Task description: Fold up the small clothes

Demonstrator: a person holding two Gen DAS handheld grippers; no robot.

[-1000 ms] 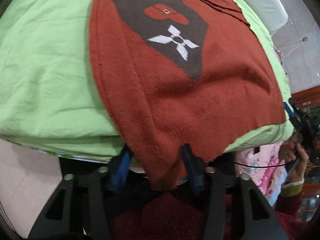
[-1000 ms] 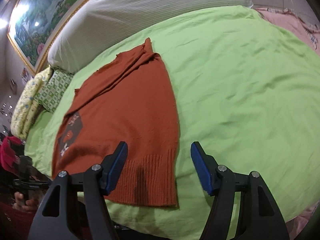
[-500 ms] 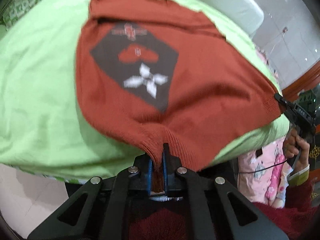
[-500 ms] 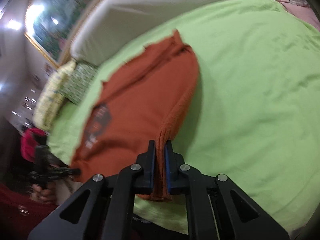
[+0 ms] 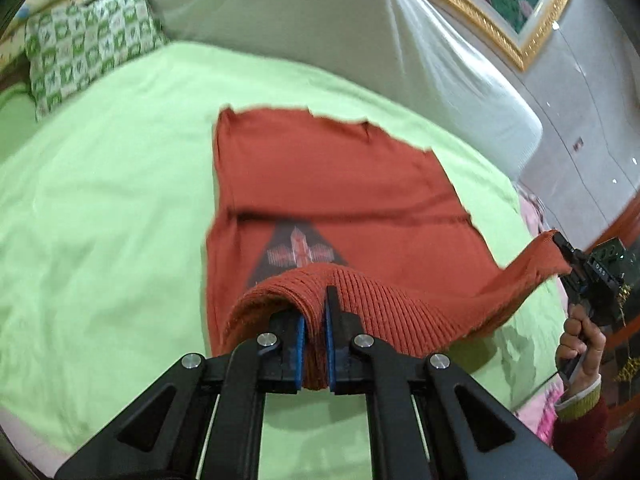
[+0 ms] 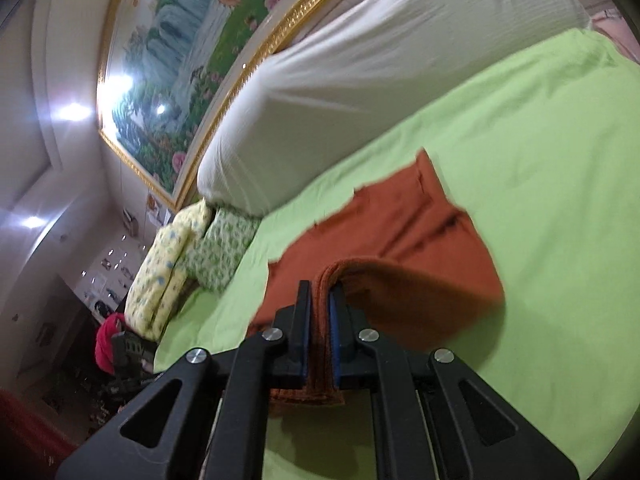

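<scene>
A rust-orange knit sweater (image 5: 340, 184) lies on the green bed sheet (image 5: 100, 208), its dark patch with a red and white motif (image 5: 298, 254) partly covered. My left gripper (image 5: 315, 322) is shut on the ribbed hem, lifted above the sheet and folding toward the far end. My right gripper (image 6: 319, 322) is shut on the other hem corner of the sweater (image 6: 420, 240); it also shows at the right of the left wrist view (image 5: 562, 246), holding the hem up. The hem hangs stretched between them.
A white bolster (image 5: 340, 28) runs along the head of the bed under a gold-framed painting (image 6: 192, 60). Green and yellow patterned pillows (image 5: 84, 40) sit at the far left. Pink bedding (image 5: 536, 216) lies beyond the right edge.
Both grippers closed on the sweater's hem and lifted it off the near edge. They now carry it up and forward over the sweater's body.
</scene>
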